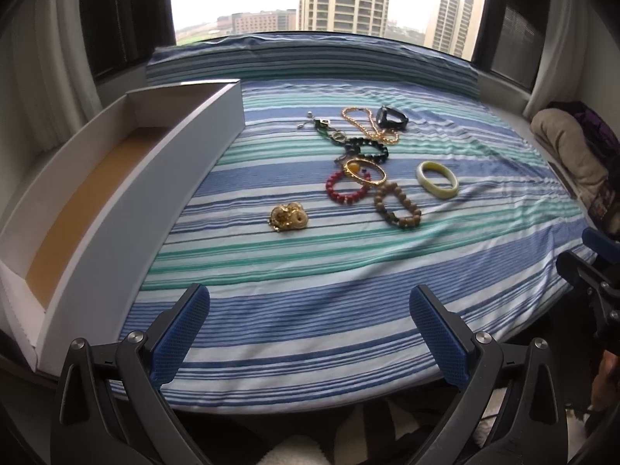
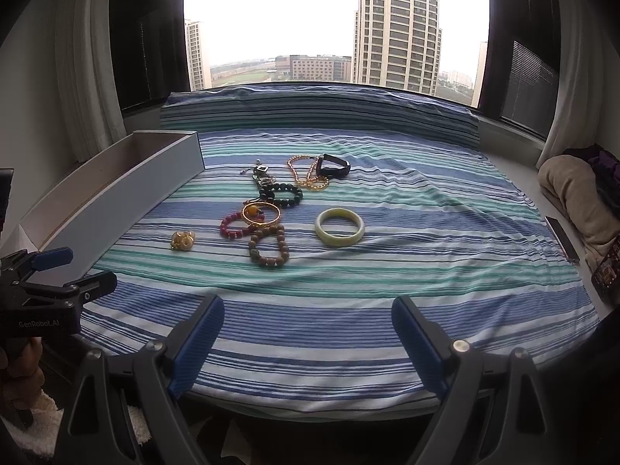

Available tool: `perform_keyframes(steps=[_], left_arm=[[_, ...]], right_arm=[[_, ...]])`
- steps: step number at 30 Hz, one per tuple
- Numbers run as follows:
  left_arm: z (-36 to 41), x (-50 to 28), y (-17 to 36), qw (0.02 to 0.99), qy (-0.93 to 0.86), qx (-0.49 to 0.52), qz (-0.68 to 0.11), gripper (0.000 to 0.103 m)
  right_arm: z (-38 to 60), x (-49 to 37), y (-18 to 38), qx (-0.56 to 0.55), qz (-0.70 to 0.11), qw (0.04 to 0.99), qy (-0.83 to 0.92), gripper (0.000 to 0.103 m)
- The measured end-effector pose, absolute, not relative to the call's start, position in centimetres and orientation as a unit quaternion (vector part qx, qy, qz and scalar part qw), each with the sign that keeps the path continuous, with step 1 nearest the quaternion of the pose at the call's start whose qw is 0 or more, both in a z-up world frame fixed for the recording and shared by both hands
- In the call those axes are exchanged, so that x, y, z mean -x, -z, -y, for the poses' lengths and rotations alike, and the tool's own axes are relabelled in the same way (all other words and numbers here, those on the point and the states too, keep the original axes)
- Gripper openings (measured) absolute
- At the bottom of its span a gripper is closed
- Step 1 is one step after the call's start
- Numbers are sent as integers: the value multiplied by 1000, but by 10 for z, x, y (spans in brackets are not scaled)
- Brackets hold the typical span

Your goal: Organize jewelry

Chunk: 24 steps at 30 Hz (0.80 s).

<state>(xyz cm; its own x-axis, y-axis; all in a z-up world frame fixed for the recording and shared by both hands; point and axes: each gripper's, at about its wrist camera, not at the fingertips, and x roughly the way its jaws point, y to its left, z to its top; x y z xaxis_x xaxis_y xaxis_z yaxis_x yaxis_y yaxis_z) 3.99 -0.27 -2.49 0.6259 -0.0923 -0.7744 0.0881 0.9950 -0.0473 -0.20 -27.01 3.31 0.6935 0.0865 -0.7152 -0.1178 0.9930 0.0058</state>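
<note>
Jewelry lies in a loose cluster on the striped cloth (image 1: 310, 271): a pale jade bangle (image 1: 437, 179) (image 2: 340, 227), a wooden bead bracelet (image 1: 396, 204) (image 2: 269, 245), a red bead bracelet (image 1: 346, 188) (image 2: 232, 225), a gold bangle (image 1: 365, 171) (image 2: 261, 213), a dark bead bracelet (image 1: 366, 147), a gold chain (image 1: 368, 124) (image 2: 306, 174), a black watch band (image 1: 393, 117) (image 2: 334, 166) and a gold pendant (image 1: 288, 216) (image 2: 182, 240). A long white box (image 1: 128, 209) (image 2: 116, 193) stands open and empty at the left. My left gripper (image 1: 310, 329) and right gripper (image 2: 308, 337) are open and empty near the front edge.
A beige and purple bundle of cloth (image 1: 573, 147) (image 2: 581, 201) lies at the right edge. A window (image 2: 333, 23) is behind the striped ledge. The left gripper also shows at the left of the right wrist view (image 2: 58, 271).
</note>
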Motion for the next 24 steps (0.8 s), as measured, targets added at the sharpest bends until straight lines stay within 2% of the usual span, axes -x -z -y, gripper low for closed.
perform_keyframes(steps=[8,16,18,19,20,22,23,24], left_arm=[[-8,-123,71,881,98,-2,-463,102],[-10,-186,123,873,59,-21,-484,82],[-12,-188,129,868,58,-15,-494,72],[-11,-186,128,871,56,-22,-488,72],[-8,-184,128,873,59,-32,-483,66],[-3,-181,127,878,75,-43,-471,48],[-1,-180,126,879,79,-46,-468,30],[1,-179,125,880,81,-48,-466,24]], right_arm=[[274,-1,-28,13,-396,917,-55,90],[280,-2,-22,4,-403,914,-50,90],[282,-4,-21,2,-405,913,-50,90],[282,-5,-20,2,-405,913,-49,90],[283,-6,-19,0,-406,913,-48,90],[285,-8,-18,-3,-408,912,-46,90],[285,-10,-16,-4,-410,911,-45,90],[287,-12,-15,-7,-413,910,-45,90]])
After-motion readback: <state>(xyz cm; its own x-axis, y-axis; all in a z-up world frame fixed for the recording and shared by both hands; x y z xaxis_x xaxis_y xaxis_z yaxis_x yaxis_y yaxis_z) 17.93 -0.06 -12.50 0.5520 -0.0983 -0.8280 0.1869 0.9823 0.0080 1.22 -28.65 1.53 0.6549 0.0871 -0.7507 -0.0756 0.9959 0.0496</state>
